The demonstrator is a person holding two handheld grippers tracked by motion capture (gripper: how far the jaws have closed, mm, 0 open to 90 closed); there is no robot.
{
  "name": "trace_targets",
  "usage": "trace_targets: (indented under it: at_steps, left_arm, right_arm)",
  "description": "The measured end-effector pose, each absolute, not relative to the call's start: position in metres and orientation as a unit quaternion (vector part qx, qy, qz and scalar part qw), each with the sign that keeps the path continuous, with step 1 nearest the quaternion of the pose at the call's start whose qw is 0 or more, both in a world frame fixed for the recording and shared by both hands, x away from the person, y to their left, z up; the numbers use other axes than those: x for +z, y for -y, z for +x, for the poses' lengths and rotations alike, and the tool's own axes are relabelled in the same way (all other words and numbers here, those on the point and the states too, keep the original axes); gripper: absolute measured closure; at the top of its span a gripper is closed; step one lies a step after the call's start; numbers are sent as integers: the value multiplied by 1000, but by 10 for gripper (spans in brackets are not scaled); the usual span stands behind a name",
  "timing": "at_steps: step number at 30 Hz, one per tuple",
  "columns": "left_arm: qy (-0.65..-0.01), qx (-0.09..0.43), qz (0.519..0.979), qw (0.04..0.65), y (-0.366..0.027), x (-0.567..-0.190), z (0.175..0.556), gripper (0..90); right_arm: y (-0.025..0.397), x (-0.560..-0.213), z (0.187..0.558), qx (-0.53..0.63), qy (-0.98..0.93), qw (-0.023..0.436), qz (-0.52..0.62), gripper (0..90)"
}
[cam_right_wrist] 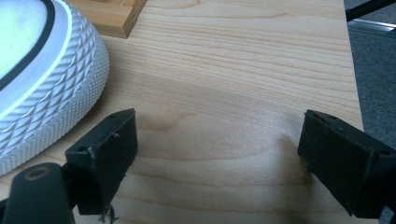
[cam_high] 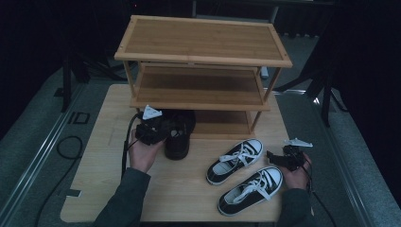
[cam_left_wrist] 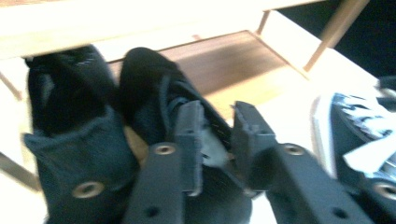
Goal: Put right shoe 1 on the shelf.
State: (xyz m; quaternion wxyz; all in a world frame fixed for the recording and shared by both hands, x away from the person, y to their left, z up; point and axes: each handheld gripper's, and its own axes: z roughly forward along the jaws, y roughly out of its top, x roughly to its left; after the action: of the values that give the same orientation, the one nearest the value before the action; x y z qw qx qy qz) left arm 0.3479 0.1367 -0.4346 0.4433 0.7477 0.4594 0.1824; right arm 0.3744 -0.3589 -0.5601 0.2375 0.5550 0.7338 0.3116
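Black leather is what the left gripper [cam_high: 156, 128] has hold of: its jaws are drawn narrow onto the collar of the black shoe [cam_high: 178, 137], which stands at the front edge of the bamboo shoe rack [cam_high: 203, 61], toe already under the lowest shelf [cam_high: 222, 122] and heel towards the person; in the left gripper view the fingers [cam_left_wrist: 191, 140] pinch the rim at the shoe's opening, with a second black shoe [cam_left_wrist: 70, 140] just beside it on the far side from the sneakers; the held shoe's long axis runs straight into the rack, so I'd judge the coming move to be a push forward along that line, and the left hand is plainly the nearer one for it; the right gripper [cam_high: 279, 158] sits well off to the rack's front right, beside the toe of the nearer sneaker [cam_high: 250, 189], its jaws spread wide over bare table [cam_right_wrist: 233, 70] with nothing between them; the other sneaker [cam_high: 235, 160] lies between that one and the rack, both angled toes towards the rack's right leg.
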Motion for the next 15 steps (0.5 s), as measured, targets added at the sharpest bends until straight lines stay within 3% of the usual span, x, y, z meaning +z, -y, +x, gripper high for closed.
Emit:
trace_targets:
  at_steps: [5,15]
  left_arm:
    - [-432,174,769,438,-132,-438,327,887]
    - [-417,155,793,415,-124,-459,310,893]
  right_arm:
    - [359,-560,374,311,-735,238,554,118]
    - [359,-560,374,311,-735,238,554,118]
